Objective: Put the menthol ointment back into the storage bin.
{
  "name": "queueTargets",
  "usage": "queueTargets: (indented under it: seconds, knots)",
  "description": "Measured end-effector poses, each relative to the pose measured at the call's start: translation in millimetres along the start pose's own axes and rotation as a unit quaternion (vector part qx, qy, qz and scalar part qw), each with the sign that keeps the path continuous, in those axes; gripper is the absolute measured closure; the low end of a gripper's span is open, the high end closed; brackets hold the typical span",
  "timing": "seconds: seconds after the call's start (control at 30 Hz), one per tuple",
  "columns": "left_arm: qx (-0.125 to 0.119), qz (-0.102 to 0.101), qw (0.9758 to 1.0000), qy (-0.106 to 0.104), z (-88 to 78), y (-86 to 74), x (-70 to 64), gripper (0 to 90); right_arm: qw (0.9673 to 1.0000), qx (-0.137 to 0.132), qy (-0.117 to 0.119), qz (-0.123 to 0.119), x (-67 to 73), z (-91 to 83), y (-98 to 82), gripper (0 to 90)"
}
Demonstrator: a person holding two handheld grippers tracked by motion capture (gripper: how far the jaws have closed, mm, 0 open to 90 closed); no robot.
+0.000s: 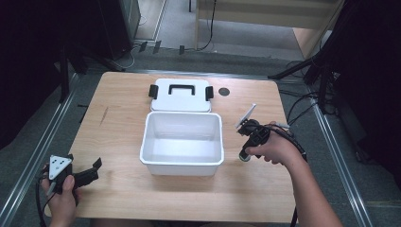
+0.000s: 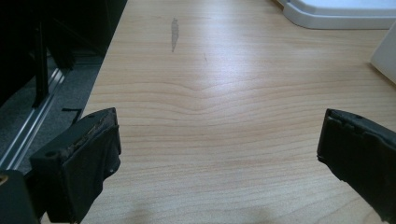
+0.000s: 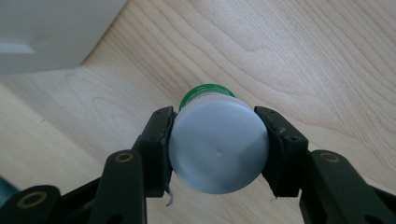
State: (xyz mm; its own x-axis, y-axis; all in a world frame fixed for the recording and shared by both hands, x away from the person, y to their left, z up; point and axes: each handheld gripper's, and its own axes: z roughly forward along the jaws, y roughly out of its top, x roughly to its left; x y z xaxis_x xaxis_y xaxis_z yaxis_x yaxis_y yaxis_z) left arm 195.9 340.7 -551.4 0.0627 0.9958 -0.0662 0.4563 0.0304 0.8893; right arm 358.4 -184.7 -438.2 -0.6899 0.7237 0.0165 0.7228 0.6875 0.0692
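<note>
Right gripper view: fingers (image 3: 152,144) clamped on the grey cap of a small bottle (image 3: 217,147), green band visible below the cap, pads pressing from both sides. High view: right gripper (image 1: 246,153) pointing down with bottle just right of the open white bin (image 1: 182,165), near its right wall; lid (image 1: 181,97) lying flat behind the bin. Left gripper (image 1: 92,170) parked near the tabletop's (image 1: 118,127) left front corner, fingers spread wide, nothing between them. Likely step: carry bottle over into bin. To do it well: keep grip firm and level on the cap, since a round cap can twist or slip; lift clear of the rim before crossing; lower close to the floor before letting go, so no bounce or tip.
</note>
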Motion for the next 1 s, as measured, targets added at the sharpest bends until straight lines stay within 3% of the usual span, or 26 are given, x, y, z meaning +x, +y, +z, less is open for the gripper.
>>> queueTargets:
  seconds: [0.47, 1.0]
  knots:
    - [0.002, -0.001, 1.0, -0.002, 0.2, 0.1, 0.1, 0.2, 0.9997, -0.001, -0.011, -0.023, 12.4, -50.0, 16.0, 51.2]
    - [0.001, -0.003, 1.0, -0.003, 0.6, 0.2, 0.7, 0.2, 0.9988, -0.002, -0.015, -0.047, 34.2, -89.0, 40.0, 51.3]
